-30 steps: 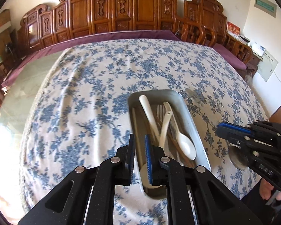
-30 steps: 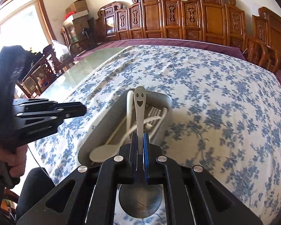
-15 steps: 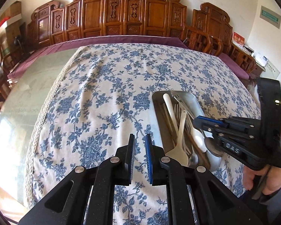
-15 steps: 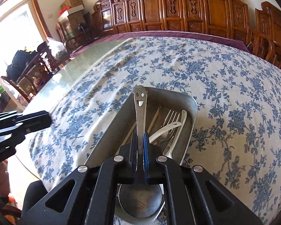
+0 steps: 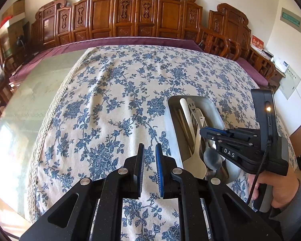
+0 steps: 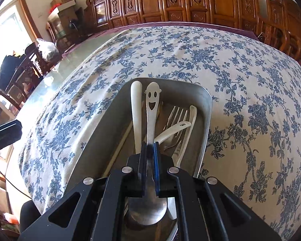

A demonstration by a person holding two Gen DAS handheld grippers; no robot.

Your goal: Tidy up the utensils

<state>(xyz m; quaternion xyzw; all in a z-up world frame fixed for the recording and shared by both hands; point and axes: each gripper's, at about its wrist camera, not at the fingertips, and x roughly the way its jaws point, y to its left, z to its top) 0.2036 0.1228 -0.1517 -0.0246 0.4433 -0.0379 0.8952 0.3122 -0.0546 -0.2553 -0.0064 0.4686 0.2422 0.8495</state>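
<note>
Step in hand: placing a spoon into the tray. Right tool (image 6: 149,154) clamped on the neck of the smiley-handled metal spoon (image 6: 152,108), bowl toward the camera, handle pointing to the tray's far end. Spoon sits low over the metal tray (image 6: 205,120), just right of the white spoon (image 6: 136,110); a fork (image 6: 175,118) and other white utensils lie further right.

Left tool (image 5: 149,160) nearly closed, a narrow gap, nothing between the pads; it hangs over the floral cloth on the table (image 5: 110,92), left of the tray.

Next, by my reading: settle the spoon among the others, then let go and back out without dragging its neighbours.
</note>
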